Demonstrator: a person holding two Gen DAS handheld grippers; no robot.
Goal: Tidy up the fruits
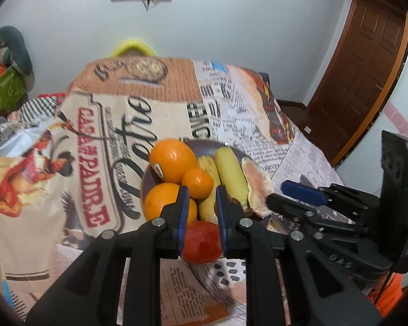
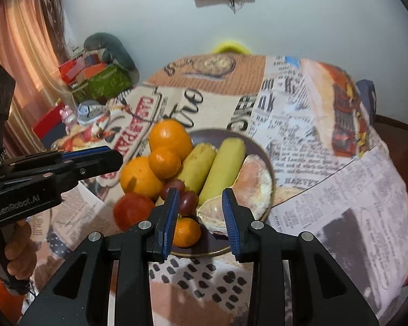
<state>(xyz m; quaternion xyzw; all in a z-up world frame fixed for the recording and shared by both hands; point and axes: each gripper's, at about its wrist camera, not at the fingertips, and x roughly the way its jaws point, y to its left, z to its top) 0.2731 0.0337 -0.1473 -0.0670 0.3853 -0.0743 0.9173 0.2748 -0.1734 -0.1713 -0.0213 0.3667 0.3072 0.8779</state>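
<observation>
A dark plate on the table holds two oranges, small mandarins, two bananas, red grapes and peeled pomelo pieces. My left gripper has its jaws around a red fruit at the plate's near edge, pads close to its sides; the same fruit shows in the right wrist view. My right gripper is open and empty above the plate's near rim, over a mandarin and a pomelo piece.
The table carries a printed newspaper-style cloth. A yellow chair back stands behind it. Boxes and bags are piled at the left by a curtain. A brown door is at the right.
</observation>
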